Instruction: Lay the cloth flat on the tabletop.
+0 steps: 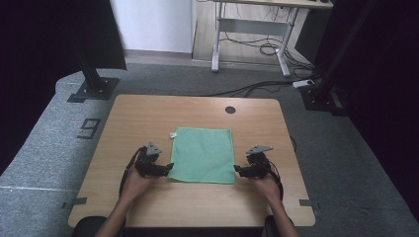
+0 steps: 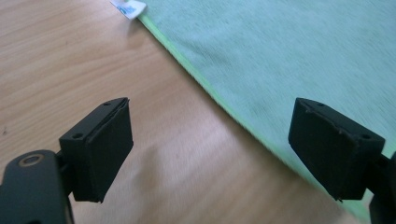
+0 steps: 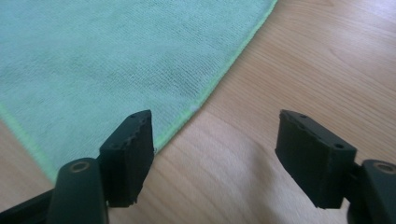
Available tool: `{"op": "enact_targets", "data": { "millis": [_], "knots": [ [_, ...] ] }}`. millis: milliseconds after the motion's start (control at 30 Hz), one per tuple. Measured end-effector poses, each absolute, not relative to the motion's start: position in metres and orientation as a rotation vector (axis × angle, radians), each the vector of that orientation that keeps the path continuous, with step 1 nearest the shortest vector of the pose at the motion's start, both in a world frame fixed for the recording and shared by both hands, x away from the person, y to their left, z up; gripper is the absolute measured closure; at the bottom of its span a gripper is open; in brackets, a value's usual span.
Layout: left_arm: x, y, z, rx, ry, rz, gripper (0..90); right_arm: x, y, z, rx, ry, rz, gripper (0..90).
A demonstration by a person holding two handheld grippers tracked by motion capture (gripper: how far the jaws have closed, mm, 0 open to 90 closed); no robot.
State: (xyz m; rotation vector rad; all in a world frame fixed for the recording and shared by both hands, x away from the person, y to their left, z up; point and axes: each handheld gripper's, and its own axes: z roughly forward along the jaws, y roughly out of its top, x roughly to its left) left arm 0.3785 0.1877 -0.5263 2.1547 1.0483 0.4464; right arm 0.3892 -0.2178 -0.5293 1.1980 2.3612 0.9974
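Observation:
A square green cloth (image 1: 203,154) lies flat in the middle of the wooden table (image 1: 148,113), with a small white tag (image 1: 173,134) at its far left corner. My left gripper (image 1: 169,168) sits at the cloth's near left corner, open, its jaws straddling the cloth's edge (image 2: 224,107) with nothing gripped. At the near right corner my right gripper (image 1: 236,170) is open too; the cloth's hem (image 3: 205,93) runs between its jaws, which touch nothing. The white tag (image 2: 129,7) shows at the top of the left gripper view.
A round dark hole (image 1: 230,109) sits near the table's far edge. Black frame posts (image 1: 91,74) stand on the grey floor at both sides. A white desk frame (image 1: 252,29) with cables stands behind.

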Motion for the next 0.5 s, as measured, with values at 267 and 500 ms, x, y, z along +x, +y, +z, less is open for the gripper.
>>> {"op": "enact_targets", "data": {
  "millis": [267, 500],
  "knots": [
    [0.357, 0.205, -0.532, 2.209, 1.039, 0.443, 10.9, 0.371, -0.233, -0.534, 1.231, 2.395, 0.96, 15.1],
    [0.343, 0.22, -0.533, 2.172, 1.065, 0.401, 6.3, 0.359, -0.247, -0.539, 1.279, 2.372, 0.951, 1.8]
  ]
}}
